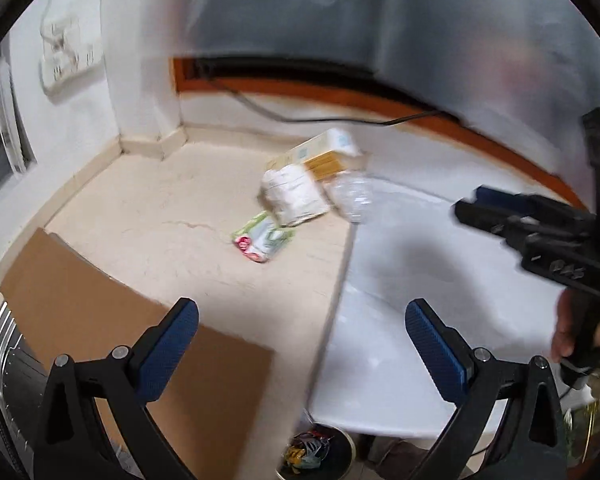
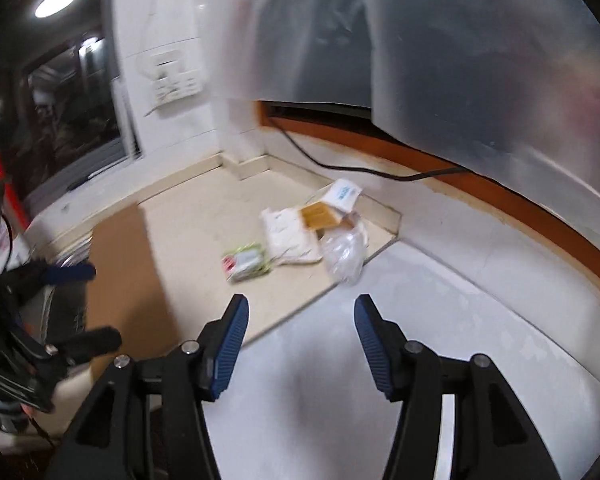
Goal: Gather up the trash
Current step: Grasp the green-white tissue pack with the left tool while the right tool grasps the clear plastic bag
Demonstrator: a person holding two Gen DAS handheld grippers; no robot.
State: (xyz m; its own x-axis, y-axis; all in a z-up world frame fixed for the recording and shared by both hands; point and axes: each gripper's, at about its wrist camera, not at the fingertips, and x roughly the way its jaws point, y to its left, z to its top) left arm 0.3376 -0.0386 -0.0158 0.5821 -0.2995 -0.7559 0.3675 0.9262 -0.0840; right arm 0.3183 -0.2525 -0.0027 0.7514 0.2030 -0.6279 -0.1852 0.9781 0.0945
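Right wrist view: right gripper (image 2: 300,340) spread wide, empty, aimed at far trash pile (image 2: 300,236), presumably for grabbing; left gripper (image 1: 302,344) likewise wide.

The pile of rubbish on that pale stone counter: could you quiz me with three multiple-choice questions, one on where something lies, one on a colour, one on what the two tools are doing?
1. Where does the crumpled clear plastic bag lie?
A. at the right end of the pile, at the edge of the white surface
B. on the flat brown cardboard sheet
C. in the bin

2. What colour are the tools' finger pads?
A. red
B. blue
C. yellow

3. What state are the left tool and right tool in?
A. both open and holding nothing
B. both shut on trash
C. only the left shut on the green and pink wrapper

Answers: 1 A, the bag lies where the counter meets the white surface. 2 B, the ribbed pads are blue. 3 A, wide gaps show between the fingers, short of the pile.
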